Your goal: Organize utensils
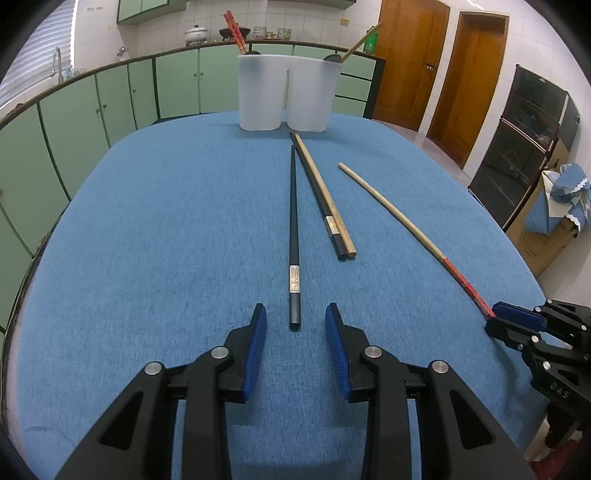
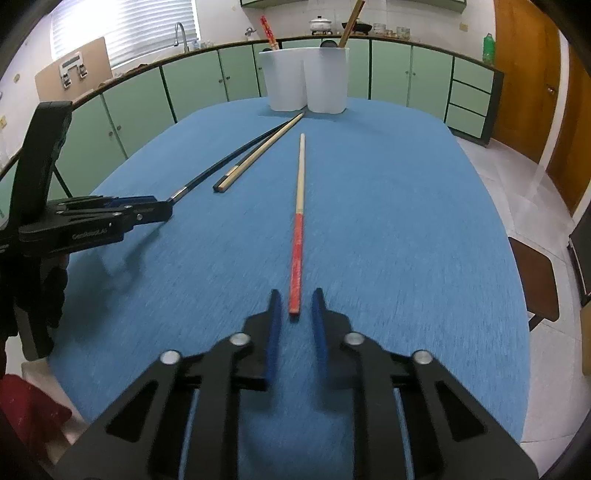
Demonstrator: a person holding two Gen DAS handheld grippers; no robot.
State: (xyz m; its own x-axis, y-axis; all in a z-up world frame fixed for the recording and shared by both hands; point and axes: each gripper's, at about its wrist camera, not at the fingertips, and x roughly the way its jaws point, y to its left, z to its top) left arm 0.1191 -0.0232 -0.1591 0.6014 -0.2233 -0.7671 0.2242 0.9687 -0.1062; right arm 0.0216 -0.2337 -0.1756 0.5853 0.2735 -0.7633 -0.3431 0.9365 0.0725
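Observation:
A black chopstick (image 1: 294, 229) lies lengthwise on the blue tablecloth (image 1: 147, 258); its near end sits between the tips of my open left gripper (image 1: 295, 317). A black and a wooden chopstick (image 1: 325, 206) lie together to its right. A red-ended wooden chopstick (image 2: 298, 236) lies apart; its red end sits between the fingers of my right gripper (image 2: 295, 302), which is open with a narrow gap. A white two-compartment holder (image 1: 288, 92) stands at the far edge with red chopsticks (image 1: 234, 29) on the left and a wooden one (image 1: 360, 42) on the right.
Green cabinets (image 1: 110, 103) and a counter with pots run behind the table. Wooden doors (image 1: 406, 62) and a dark cabinet (image 1: 524, 147) stand to the right. A chair (image 2: 535, 277) stands by the table's right side.

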